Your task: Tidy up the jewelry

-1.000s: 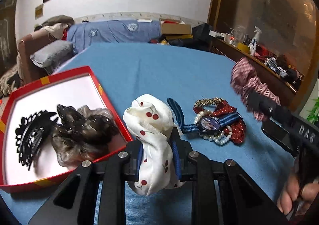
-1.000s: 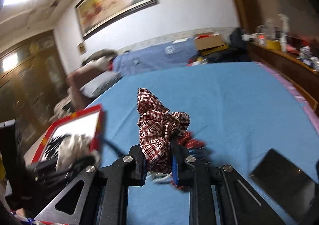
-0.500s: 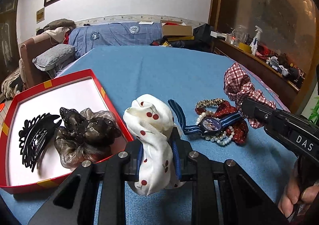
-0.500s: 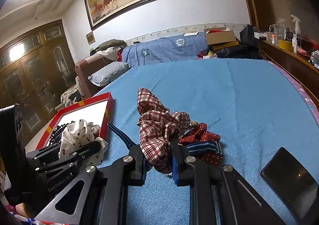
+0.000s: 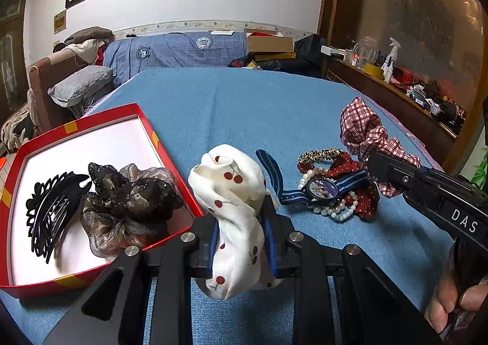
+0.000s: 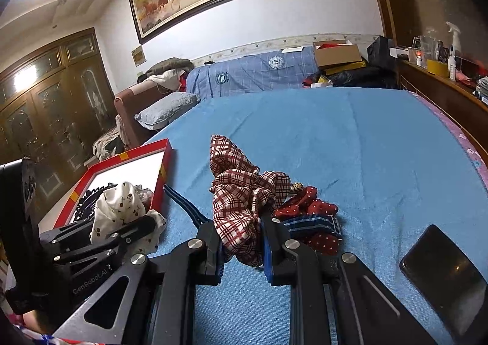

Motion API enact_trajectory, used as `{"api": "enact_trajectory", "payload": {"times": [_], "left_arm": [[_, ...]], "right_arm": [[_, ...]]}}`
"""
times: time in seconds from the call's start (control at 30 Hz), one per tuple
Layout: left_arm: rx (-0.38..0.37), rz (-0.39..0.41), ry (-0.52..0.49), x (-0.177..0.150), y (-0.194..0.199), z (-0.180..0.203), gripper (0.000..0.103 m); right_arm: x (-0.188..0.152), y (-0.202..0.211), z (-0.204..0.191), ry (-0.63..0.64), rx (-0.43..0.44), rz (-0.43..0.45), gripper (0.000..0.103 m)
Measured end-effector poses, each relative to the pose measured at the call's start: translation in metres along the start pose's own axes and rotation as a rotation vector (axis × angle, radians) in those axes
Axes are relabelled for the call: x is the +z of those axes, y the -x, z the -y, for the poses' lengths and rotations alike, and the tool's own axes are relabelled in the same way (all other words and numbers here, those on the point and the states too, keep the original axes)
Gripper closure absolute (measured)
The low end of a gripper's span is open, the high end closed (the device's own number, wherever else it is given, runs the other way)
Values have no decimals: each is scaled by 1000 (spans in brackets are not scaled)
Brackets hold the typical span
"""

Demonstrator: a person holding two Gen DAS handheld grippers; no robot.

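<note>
My left gripper point(image 5: 241, 223) is shut on a white cherry-print scrunchie point(image 5: 233, 192), held just right of the red box point(image 5: 146, 128). The box holds a black hair claw point(image 5: 50, 210) and a brown sheer scrunchie point(image 5: 128, 201). My right gripper point(image 6: 242, 238) is shut on a red plaid scrunchie point(image 6: 241, 192), also seen in the left wrist view point(image 5: 366, 131), above a pile: a blue-strapped watch point(image 5: 323, 186), a pearl bracelet point(image 5: 338, 212), a red dotted scrunchie point(image 5: 366, 201) and a leopard hair tie point(image 5: 320, 153).
Everything lies on a blue bedspread point(image 5: 259, 100). A black phone point(image 6: 442, 271) lies at the right near my right gripper. A wooden ledge point(image 5: 396, 94) with bottles runs along the right. A sofa point(image 6: 253, 73) and pillow point(image 6: 167, 110) stand at the far end.
My right gripper, with the plaid scrunchie, has swung and then steadied over the pile, a little lower and nearer. My left gripper has stayed still with the white scrunchie.
</note>
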State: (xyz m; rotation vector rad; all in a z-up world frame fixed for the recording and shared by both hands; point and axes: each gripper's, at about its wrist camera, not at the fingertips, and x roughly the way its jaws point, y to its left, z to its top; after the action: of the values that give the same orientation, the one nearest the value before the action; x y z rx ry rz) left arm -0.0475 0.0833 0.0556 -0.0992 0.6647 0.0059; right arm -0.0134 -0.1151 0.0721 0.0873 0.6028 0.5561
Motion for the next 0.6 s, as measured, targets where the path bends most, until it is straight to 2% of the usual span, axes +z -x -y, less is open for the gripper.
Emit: {"api": "enact_trajectory", "payload": {"times": [0.43, 0.6], "left_arm": [[1, 2, 5, 0, -1, 0, 80], [1, 5, 23, 0, 0, -5, 80]], "right_arm": [[-3, -1, -3, 12, -13, 0, 82], [-3, -1, 0, -24, -37, 2, 82]]}}
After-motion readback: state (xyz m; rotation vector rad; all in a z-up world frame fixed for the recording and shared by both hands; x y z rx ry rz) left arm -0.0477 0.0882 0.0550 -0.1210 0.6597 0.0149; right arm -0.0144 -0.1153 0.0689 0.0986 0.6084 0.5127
